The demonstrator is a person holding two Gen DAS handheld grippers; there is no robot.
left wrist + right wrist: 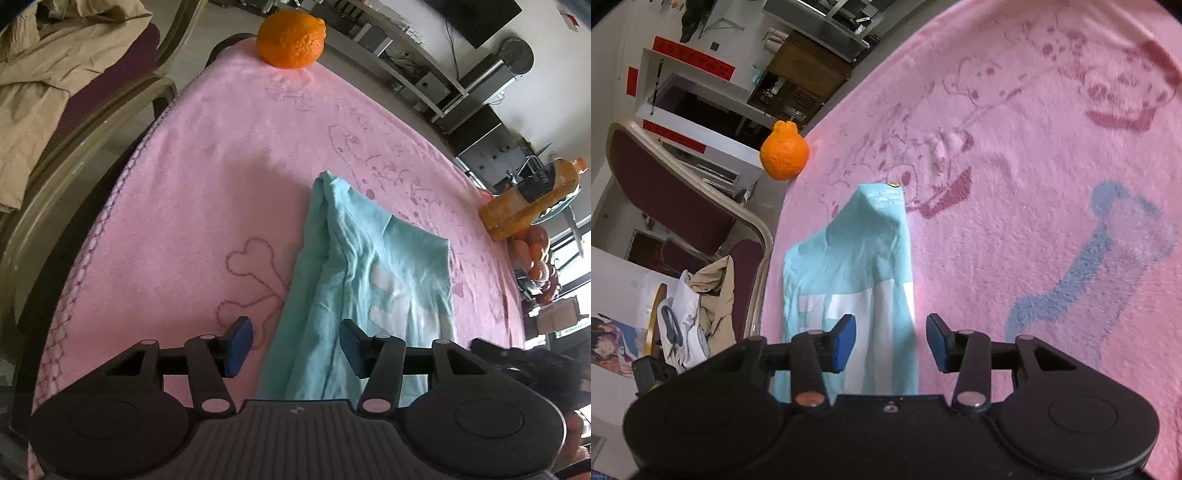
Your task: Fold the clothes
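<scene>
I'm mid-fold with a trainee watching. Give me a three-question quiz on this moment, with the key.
1. True or false: the left gripper is clamped on the shirt.
2. What lies at the far edge of the pink blanket? A) a mug B) an orange C) a shoe
3. Fill in: the right gripper has its jaws ____, over the shirt's edge.

Key
1. False: its pads stand apart, and the shirt lies loose on the blanket.
2. B
3. Open
</scene>
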